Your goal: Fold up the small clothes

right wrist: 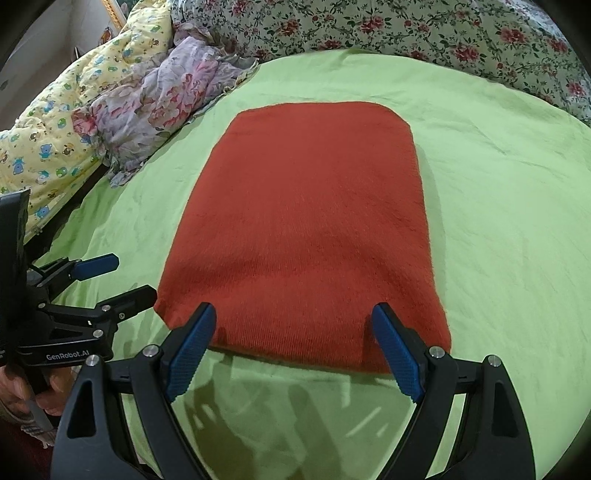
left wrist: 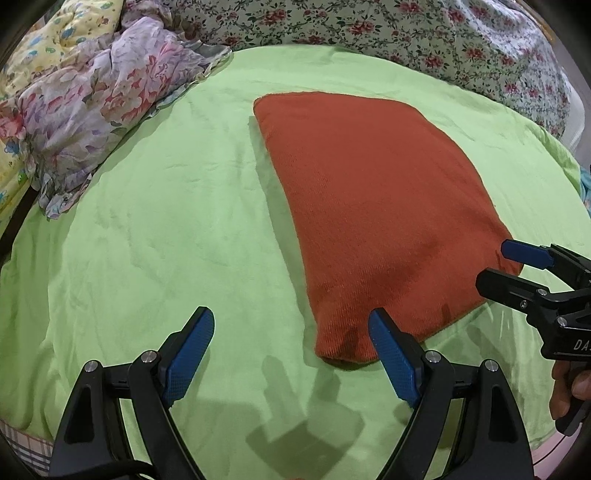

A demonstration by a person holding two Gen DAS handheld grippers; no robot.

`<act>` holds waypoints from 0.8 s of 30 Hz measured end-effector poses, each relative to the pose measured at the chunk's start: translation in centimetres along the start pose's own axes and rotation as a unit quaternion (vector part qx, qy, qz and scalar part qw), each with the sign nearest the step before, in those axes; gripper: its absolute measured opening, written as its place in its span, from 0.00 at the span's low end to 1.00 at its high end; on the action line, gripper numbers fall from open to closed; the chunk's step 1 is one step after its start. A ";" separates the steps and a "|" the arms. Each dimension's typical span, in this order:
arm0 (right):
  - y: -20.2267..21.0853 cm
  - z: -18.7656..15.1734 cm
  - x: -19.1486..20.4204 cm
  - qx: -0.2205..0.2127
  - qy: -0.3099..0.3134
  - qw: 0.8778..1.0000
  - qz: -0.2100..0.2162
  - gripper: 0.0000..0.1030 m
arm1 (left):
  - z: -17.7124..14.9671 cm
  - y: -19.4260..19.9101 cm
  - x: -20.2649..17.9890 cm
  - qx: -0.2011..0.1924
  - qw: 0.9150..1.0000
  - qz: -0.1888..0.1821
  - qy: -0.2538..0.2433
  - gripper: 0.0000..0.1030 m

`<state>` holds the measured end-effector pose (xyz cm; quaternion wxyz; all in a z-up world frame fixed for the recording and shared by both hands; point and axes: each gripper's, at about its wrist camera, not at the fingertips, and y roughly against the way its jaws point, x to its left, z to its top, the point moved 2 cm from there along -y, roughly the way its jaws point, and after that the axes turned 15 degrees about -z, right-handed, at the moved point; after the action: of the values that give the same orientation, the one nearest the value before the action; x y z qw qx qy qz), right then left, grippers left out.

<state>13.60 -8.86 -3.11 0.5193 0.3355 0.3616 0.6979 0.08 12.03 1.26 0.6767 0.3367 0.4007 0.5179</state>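
A rust-red knitted garment (left wrist: 373, 206) (right wrist: 314, 229), folded into a flat rectangle, lies on the green sheet (left wrist: 166, 221) (right wrist: 498, 221). My left gripper (left wrist: 291, 332) stands open just before its near left corner, with nothing between the blue pads. My right gripper (right wrist: 293, 325) hangs open over the garment's near edge, also holding nothing. In the left wrist view the right gripper (left wrist: 495, 266) comes in from the right at the garment's near right corner, jaws apart. In the right wrist view the left gripper (right wrist: 129, 277) shows at the left, jaws apart, beside the garment's corner.
A crumpled pink-and-lilac floral cloth (left wrist: 96, 107) (right wrist: 159, 103) lies at the far left. A yellow cartoon quilt (right wrist: 55, 144) is piled beyond it. A rose-print bedcover (left wrist: 424, 40) (right wrist: 406, 29) runs along the back. A hand (left wrist: 569, 391) holds the right gripper's handle.
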 end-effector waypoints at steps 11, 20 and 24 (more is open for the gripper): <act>-0.5 0.6 0.4 0.006 0.004 1.000 0.003 0.84 | 1.1 -0.5 0.3 0.005 1.000 0.005 -0.011 0.83; -0.6 1.0 0.4 0.004 0.004 1.000 0.003 0.84 | 1.9 -0.9 0.3 0.005 1.000 0.002 -0.010 0.83; -0.7 1.4 0.0 0.004 0.001 1.000 0.003 0.84 | 2.4 -1.1 0.4 0.004 1.000 0.000 -0.009 0.83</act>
<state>15.11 -8.47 -2.93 0.5156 0.3379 0.3637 0.6984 2.70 12.10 1.32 0.6789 0.3441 0.3968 0.5131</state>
